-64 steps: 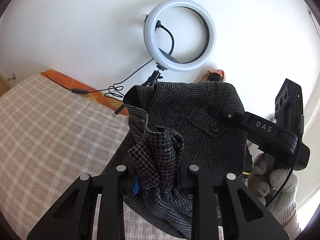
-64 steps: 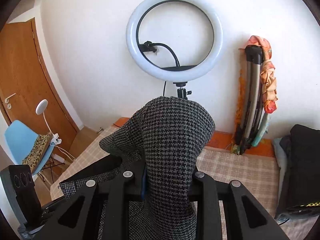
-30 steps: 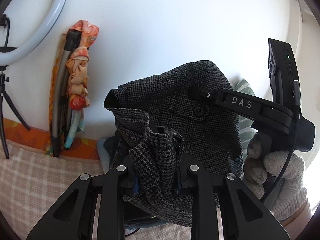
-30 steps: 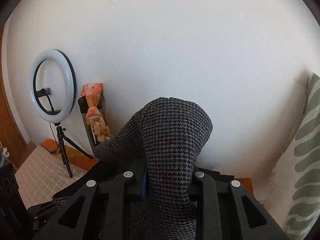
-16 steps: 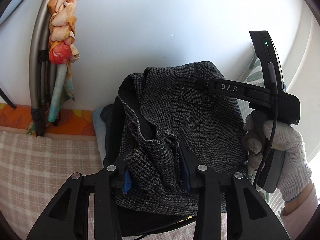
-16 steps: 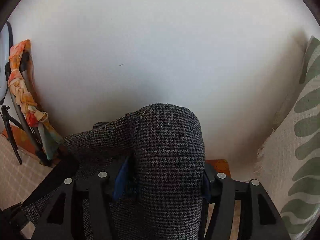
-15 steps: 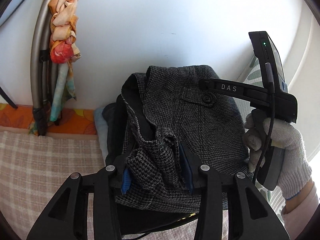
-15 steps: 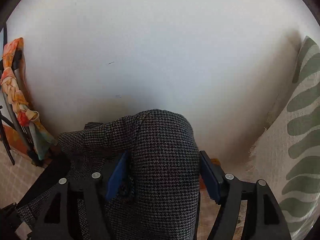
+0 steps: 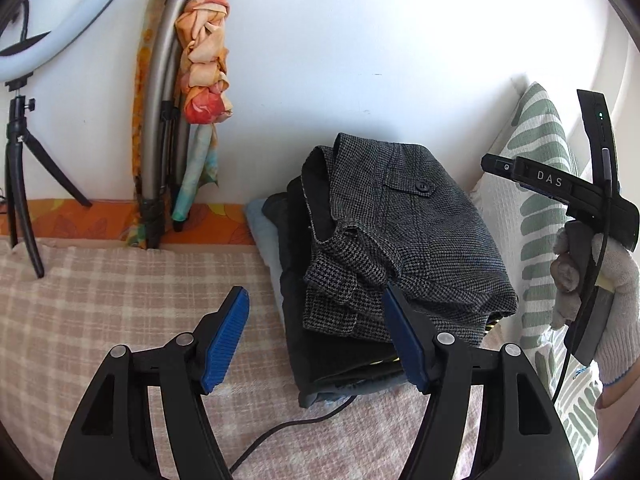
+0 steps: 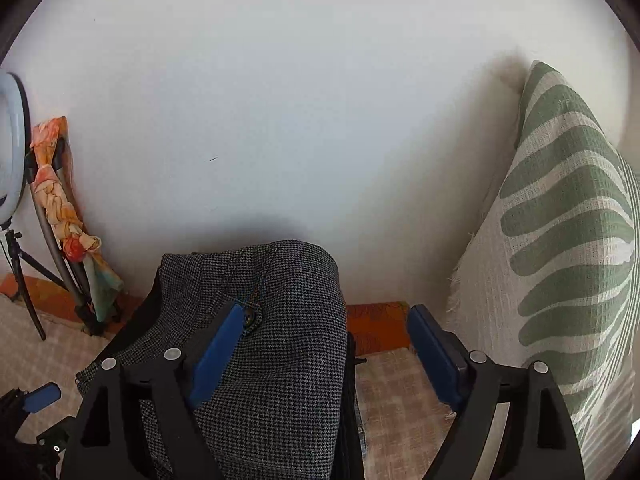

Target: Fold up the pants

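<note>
The folded grey houndstooth pants [image 9: 404,240] lie on top of a stack of folded dark clothes [image 9: 320,360] by the wall. My left gripper [image 9: 316,320] is open and empty just in front of the stack. My right gripper [image 10: 324,340] is open above the right edge of the pants [image 10: 280,340], and it also shows in the left wrist view [image 9: 560,192] to the right of the stack, held by a gloved hand. Neither gripper holds cloth.
A green-and-white leaf-pattern pillow [image 10: 568,260] leans at the right. A ring light on a tripod [image 9: 24,80] and a folded frame wrapped in orange cloth [image 9: 188,100] stand at the left wall. A checked beige cover [image 9: 100,300] lies below. A black cable [image 9: 280,432] runs under the stack.
Both grippers carried the folded pants to the right, set them on the stack, then opened and let go. The left gripper has drawn back.
</note>
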